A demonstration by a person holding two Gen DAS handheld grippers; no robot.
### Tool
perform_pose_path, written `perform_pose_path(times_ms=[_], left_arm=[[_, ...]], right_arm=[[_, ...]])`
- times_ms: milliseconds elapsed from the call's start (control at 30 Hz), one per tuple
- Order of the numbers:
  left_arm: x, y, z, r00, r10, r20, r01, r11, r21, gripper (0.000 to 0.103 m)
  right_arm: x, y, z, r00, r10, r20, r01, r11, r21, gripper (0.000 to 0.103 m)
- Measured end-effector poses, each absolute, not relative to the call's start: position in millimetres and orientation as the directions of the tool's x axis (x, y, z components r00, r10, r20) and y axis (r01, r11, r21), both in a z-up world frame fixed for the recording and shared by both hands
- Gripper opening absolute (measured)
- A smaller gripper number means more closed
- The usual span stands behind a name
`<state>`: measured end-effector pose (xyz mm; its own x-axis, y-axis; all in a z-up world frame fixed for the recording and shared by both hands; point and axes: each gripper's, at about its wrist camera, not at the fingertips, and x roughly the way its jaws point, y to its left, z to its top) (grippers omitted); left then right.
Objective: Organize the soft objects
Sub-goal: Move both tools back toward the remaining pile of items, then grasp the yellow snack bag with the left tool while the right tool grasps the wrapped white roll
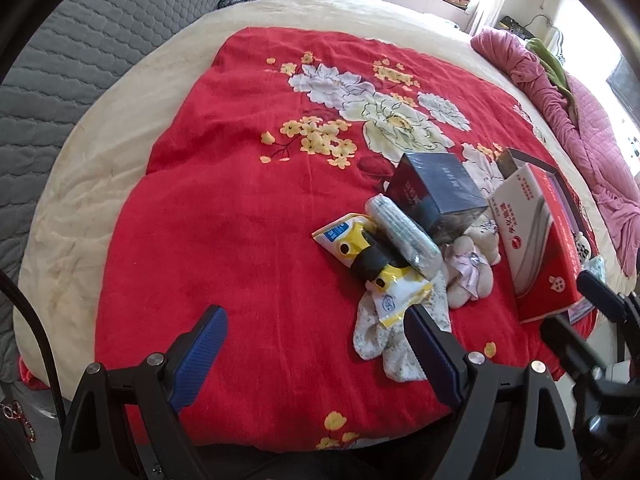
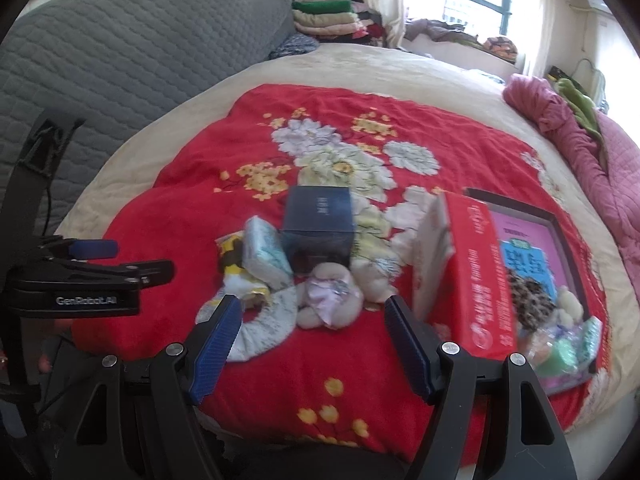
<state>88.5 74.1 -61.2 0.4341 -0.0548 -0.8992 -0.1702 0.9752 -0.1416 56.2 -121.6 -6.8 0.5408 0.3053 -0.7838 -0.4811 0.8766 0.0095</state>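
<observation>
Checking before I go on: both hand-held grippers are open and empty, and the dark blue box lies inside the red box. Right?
Not quite. The dark blue box sits on the red blanket, outside the red box, as the right wrist view shows. Both hand-held grippers are open and empty.

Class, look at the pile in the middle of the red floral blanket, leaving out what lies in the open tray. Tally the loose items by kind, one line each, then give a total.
Boxes: 2, dark blue box, red box
Packets: 2, yellow packet, tissue pack
Plush toys: 1, beige plush toy
Socks: 1, pale sock
Total: 6
</observation>
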Motion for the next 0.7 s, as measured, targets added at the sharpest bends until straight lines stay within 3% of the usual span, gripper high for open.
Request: perform_pose_path(times_ms=[600, 700], left_arm=[[150.0, 101.6, -109.2, 0.332, -0.167, -0.928, -0.224, 0.942, -0.250, 0.089], [155.4, 102.2, -111.5, 0.328, -0.181, -0.927, -0.224, 0.939, -0.262, 0.089]], right_arm=[[104.6, -55.1, -73.4, 0.520, 0.278, -0.808, -0.568, 0.819, -0.084, 0.075], [107.9, -49.7, -80.9, 0.522, 0.274, -0.808, -0.582, 0.807, -0.102, 0.068]])
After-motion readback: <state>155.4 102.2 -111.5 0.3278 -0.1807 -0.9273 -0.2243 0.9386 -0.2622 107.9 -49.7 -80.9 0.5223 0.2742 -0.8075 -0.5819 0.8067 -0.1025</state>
